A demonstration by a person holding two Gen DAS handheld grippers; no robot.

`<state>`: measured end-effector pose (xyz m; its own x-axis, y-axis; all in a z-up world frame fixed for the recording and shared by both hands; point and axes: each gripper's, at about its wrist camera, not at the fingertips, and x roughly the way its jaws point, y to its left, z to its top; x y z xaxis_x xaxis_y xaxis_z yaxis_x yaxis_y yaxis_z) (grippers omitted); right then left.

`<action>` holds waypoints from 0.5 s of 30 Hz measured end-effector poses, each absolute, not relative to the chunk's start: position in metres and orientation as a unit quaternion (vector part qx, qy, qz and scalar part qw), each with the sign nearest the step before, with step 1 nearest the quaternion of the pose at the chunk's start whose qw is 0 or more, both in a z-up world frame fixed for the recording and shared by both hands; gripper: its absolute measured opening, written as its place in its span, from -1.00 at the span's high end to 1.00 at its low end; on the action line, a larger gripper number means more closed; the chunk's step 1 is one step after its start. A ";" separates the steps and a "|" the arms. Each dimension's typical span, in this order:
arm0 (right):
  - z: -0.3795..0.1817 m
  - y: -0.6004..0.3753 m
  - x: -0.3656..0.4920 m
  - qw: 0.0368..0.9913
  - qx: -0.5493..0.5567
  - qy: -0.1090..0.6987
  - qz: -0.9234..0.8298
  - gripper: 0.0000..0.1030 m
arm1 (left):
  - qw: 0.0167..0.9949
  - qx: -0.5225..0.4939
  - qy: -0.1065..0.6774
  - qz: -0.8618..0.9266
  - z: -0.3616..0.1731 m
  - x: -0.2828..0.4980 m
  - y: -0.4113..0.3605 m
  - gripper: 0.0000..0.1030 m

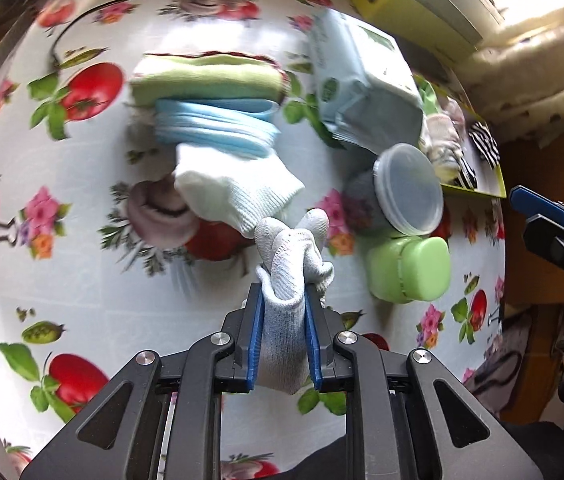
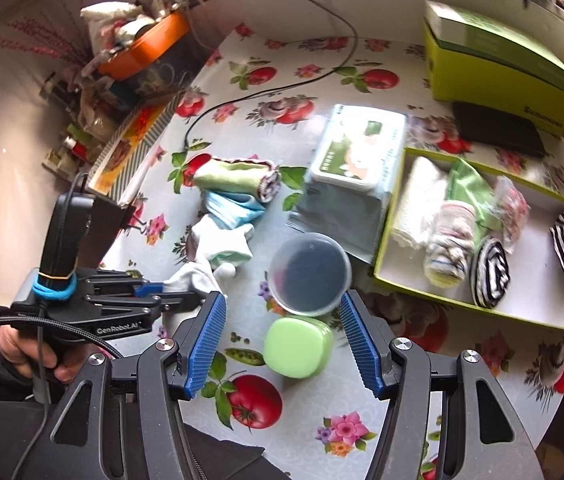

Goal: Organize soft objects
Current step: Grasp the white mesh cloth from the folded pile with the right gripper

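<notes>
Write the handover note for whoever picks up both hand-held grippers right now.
Left hand-held gripper: shut on a grey-white sock by the cloth pile.
Right hand-held gripper: open, empty, above the green container.
Done: rolled striped socks and cloths already sit in the yellow-green tray.
Left: the held sock, white sock, blue cloth and green roll remain on the table.
</notes>
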<state>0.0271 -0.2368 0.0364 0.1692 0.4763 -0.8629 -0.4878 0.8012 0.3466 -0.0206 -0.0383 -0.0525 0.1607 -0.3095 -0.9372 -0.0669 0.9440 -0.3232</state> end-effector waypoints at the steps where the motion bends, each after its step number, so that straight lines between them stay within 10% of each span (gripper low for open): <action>1: 0.036 -0.232 0.028 0.763 -0.009 0.562 0.319 -0.16 | 0.748 -0.149 0.642 -0.080 -0.052 -0.022 -0.034 0.62; 15: 0.011 -0.135 0.038 0.718 -0.067 0.582 0.376 -0.16 | 0.750 -0.191 0.631 -0.044 -0.051 -0.055 0.019 0.62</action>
